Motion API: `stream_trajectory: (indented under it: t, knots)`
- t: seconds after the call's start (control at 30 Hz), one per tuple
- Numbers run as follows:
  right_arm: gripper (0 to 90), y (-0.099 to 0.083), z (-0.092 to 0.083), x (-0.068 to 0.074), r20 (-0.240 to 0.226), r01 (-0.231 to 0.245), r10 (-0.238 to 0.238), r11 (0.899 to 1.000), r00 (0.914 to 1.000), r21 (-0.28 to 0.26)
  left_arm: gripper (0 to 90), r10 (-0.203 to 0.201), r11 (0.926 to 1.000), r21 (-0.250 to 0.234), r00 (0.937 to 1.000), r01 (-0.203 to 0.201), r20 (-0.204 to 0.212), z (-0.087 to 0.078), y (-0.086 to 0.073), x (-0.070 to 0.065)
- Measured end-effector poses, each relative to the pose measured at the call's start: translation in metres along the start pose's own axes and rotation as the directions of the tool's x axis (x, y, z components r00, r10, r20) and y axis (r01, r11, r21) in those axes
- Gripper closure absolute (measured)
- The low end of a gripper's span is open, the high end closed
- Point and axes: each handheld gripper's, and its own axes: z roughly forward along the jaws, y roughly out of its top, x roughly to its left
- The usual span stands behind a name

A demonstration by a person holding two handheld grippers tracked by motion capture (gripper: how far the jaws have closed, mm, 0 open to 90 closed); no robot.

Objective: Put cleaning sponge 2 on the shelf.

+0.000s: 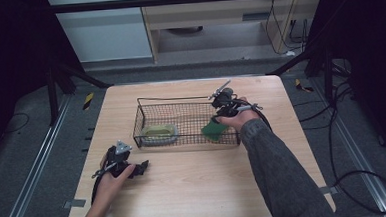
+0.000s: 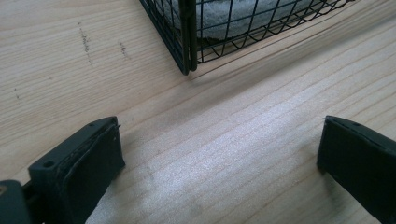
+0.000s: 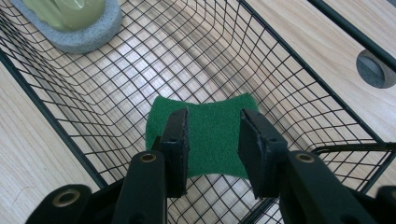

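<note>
A black wire basket (image 1: pixel 180 97) stands on the wooden table (image 1: pixel 195 183). My right gripper (image 1: pixel 218 119) reaches into its right end and is shut on a green scouring pad (image 1: pixel 212 129). In the right gripper view the jaws (image 3: pixel 215 116) pinch the green pad (image 3: pixel 212 154), which bows between them just above the basket's mesh floor (image 3: pixel 154 79). A grey sponge with a pale green top (image 1: pixel 159 133) lies at the basket's left end (image 3: pixel 70 18). My left gripper (image 1: pixel 143 166) rests open on the table before the basket's near left corner (image 2: pixel 187 42), with bare wood between its jaws (image 2: pixel 219 154).
A round hole (image 3: pixel 373 70) sits in the tabletop beyond the basket's far side. Black frame legs (image 1: pixel 55 90) and cables (image 1: pixel 354 175) surround the table on the grey floor. Bare wood spreads between the basket and the table's front edge.
</note>
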Motion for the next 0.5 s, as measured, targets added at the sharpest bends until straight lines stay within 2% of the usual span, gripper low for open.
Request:
stream_trajectory:
  t: [0.5]
  knots:
    - [57.6,-0.0022,-0.0091,0.0002,0.005,-0.021,0.021,0.999,0.9998,-0.036,0.0,-0.002,1.0,-0.001,1.0,0.002,0.0,0.0007,0.0006,0.0002]
